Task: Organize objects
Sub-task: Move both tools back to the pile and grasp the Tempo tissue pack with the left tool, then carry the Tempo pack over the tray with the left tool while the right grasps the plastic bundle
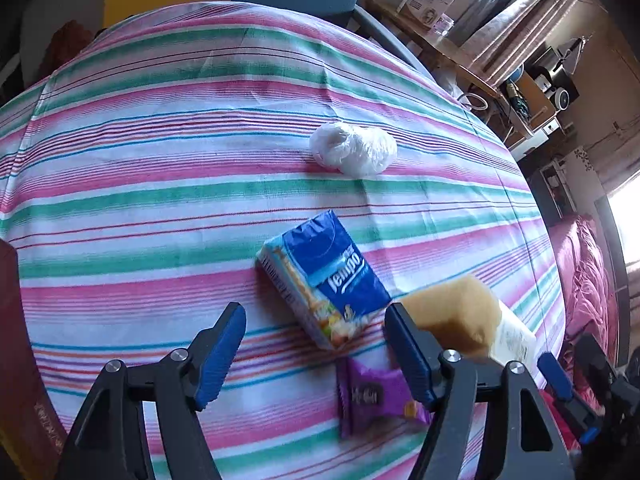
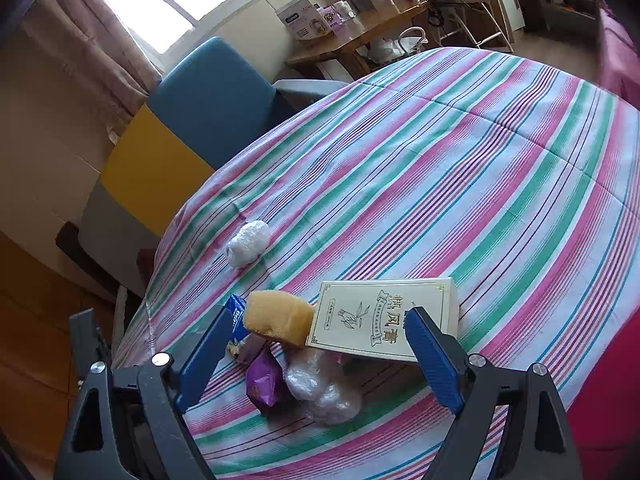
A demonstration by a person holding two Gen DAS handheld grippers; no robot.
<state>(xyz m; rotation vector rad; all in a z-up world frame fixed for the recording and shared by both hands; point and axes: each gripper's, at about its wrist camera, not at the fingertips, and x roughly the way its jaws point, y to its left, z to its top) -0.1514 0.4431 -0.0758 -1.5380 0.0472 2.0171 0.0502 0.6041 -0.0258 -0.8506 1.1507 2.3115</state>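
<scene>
L gripper (image 1: 314,354) wide open, holding nothing, above striped cloth (image 1: 160,184) w/ tissue pack (image 1: 324,276) just ahead, purple sachet (image 1: 376,398) between its fingers. R gripper (image 2: 316,352) also wide open, empty. Sponge (image 2: 278,316) touches box (image 2: 384,316); both look raised over sachet and a plastic wad (image 2: 324,390). Another wad (image 2: 248,243) lies well apart.

Both grippers hang above the table with jaws spread wide and nothing between them. The left gripper (image 1: 312,352) tilts downward, its 2 blue-padded fingers (image 1: 222,356) well apart. The right gripper (image 2: 316,356) sits just to its right, seemingly lower, though blur hides part.
</scene>
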